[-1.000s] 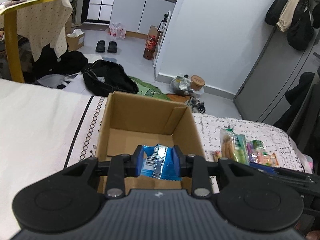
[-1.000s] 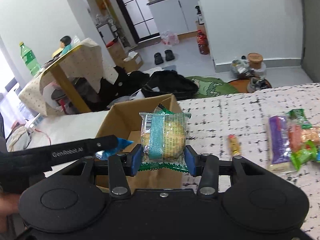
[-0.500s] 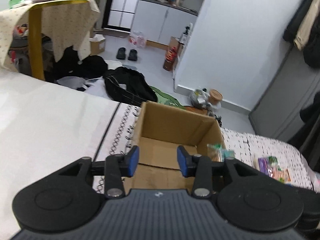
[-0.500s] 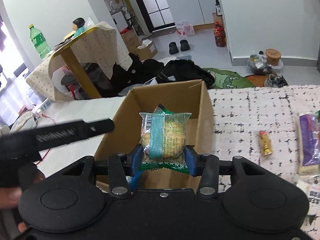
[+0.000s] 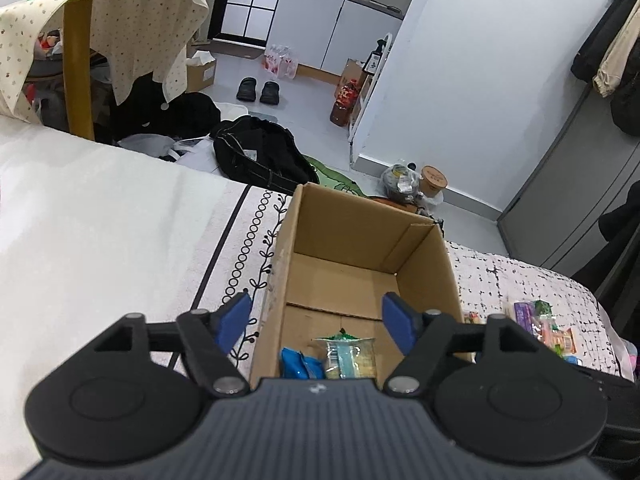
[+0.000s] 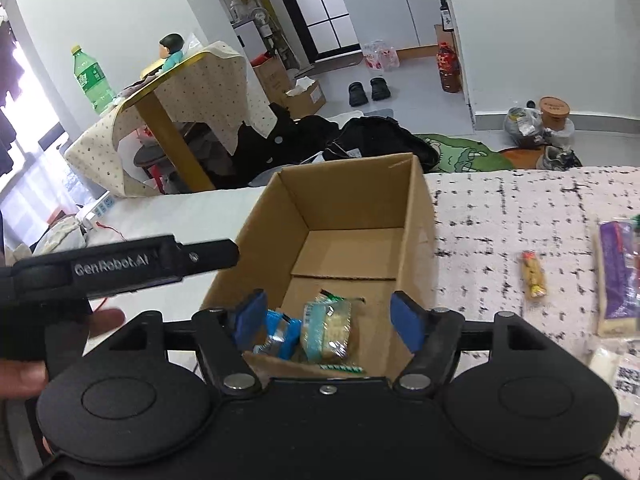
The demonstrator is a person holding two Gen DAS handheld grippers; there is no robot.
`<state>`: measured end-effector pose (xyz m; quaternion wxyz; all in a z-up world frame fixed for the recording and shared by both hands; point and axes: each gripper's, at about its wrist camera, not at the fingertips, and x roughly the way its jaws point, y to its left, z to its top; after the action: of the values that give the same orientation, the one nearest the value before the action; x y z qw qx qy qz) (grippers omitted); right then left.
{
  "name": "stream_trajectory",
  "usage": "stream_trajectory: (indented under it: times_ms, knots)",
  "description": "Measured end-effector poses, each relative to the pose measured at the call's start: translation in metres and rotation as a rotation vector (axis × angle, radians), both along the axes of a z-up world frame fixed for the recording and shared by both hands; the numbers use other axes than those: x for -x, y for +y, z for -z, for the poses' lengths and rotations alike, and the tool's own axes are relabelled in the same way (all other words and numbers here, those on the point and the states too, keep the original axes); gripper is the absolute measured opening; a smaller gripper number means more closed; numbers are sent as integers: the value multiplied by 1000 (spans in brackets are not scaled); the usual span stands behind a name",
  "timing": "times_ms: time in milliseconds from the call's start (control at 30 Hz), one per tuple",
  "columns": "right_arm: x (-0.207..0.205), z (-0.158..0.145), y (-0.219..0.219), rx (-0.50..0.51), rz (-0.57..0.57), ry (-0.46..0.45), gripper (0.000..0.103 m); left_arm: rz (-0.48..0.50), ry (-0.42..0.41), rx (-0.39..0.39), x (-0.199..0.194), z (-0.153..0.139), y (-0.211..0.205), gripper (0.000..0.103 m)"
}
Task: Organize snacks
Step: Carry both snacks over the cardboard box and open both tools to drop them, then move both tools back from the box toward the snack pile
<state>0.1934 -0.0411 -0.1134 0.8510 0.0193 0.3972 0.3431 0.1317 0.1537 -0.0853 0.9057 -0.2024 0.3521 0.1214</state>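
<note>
An open cardboard box (image 5: pixel 424 264) (image 6: pixel 418 216) stands on the patterned bed cover. On its floor near the front wall lie a blue snack packet (image 5: pixel 298 362) (image 6: pixel 278 334) and a green-wrapped biscuit packet (image 5: pixel 348 356) (image 6: pixel 326 330). My left gripper (image 5: pixel 318 322) hovers over the box's near edge, its jaws opening with nothing between the blue pads. My right gripper (image 6: pixel 328 318) is above the same edge, jaws opening; the two packets lie loose below it, untouched by the pads. The left gripper's body (image 6: pixel 120 266) shows in the right wrist view, held by a hand (image 6: pixel 20 372).
More snack packets lie on the cover right of the box: a small yellow one (image 6: pixel 534 274), a purple one (image 6: pixel 618 276), and a mixed pile (image 5: pixel 542 322). Beyond the bed's far edge are a black bag (image 5: pixel 260 158) on the floor and a draped table (image 6: pixel 176 100).
The left gripper let go of the blue packet, which now lies in the box, and its jaws spread wide. The right gripper released the green biscuit packet, which dropped beside the blue one.
</note>
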Motion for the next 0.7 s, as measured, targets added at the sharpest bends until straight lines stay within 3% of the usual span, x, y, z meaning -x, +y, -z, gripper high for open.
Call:
stream_trajectory:
  times_ms: [267,567,700]
  knots:
    - [3,-7,-34,5,56,-5,77,5,-37,-8,4,-7,-7,102]
    - [11,-20,-69,-8,85,-40,98,57,-96,-113,11,-20,-35,103]
    - [14,-24,-81,-7,95,-51,101,87,-82,-69,11,-20,-41,103]
